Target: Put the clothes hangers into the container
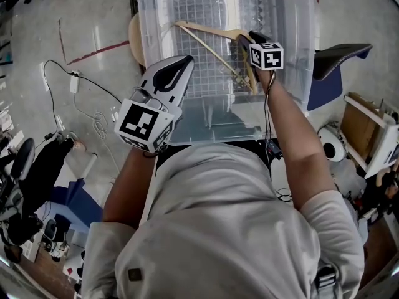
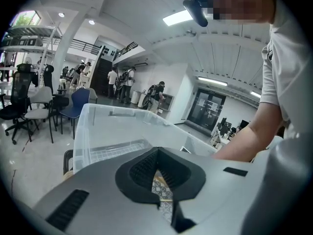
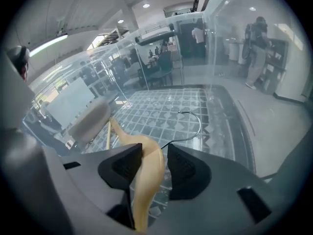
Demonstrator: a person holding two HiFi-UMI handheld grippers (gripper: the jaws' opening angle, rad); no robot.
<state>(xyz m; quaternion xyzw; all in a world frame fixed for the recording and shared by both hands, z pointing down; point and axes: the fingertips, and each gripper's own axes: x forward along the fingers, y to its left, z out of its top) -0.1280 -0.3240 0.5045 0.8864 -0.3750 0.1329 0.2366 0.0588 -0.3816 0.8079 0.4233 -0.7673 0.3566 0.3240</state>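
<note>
Pale wood, smooth and curved, forms the clothes hanger (image 3: 145, 180), which sits inside the container (image 1: 293, 42), toward its near right side. In the head view its two arms and straight lower bar spread leftward across the bin. A thin dark metal hook (image 3: 193, 117) arcs from it over the container's bottom.

The right gripper (image 3: 154, 163) reaches down into the bin with its black ribbed pads spread wide. The hanger's rounded shoulder runs up between them, close against the left pad with a clear gap at the right pad, so nothing is clamped.

The container is a large, clear plastic tub with rounded corners, glossy walls and a moulded grid floor (image 3: 161, 106).

The left gripper (image 1: 186, 61) hovers outside the tub at its near left corner. Its grey shells meet at the tip, jaws closed together, with nothing between them.

A round wooden stool seat (image 1: 133, 39) shows under the tub's left edge. A white cable (image 1: 75, 83) trails over the speckled grey floor to the left. Black office chairs (image 2: 36, 109) stand far off in the room.
</note>
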